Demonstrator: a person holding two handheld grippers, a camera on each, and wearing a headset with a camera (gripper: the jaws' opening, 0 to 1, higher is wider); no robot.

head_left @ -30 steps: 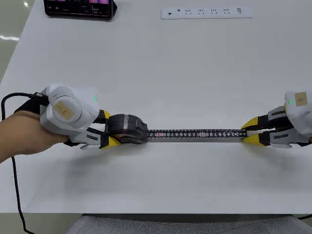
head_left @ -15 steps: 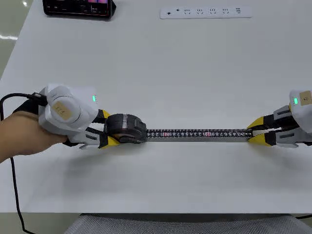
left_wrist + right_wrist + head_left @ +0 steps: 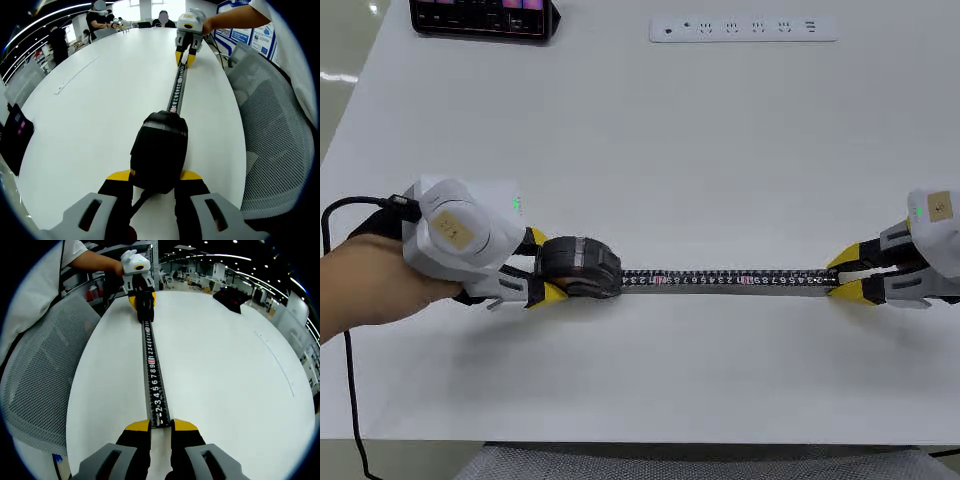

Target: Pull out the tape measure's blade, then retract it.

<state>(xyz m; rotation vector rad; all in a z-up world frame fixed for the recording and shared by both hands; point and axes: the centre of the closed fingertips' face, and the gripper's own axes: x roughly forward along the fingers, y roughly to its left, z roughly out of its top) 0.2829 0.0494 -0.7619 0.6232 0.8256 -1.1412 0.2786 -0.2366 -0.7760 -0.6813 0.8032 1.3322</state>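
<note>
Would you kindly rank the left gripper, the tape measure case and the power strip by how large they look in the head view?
Largest: left gripper.
Then tape measure case and power strip: too alike to rank. The power strip is longer but thinner, and farther from the camera.

A white power strip lies along the far edge of the white surface. A dark device with a lit screen sits at the far left. A grey mesh chair shows at the near edge.
</note>
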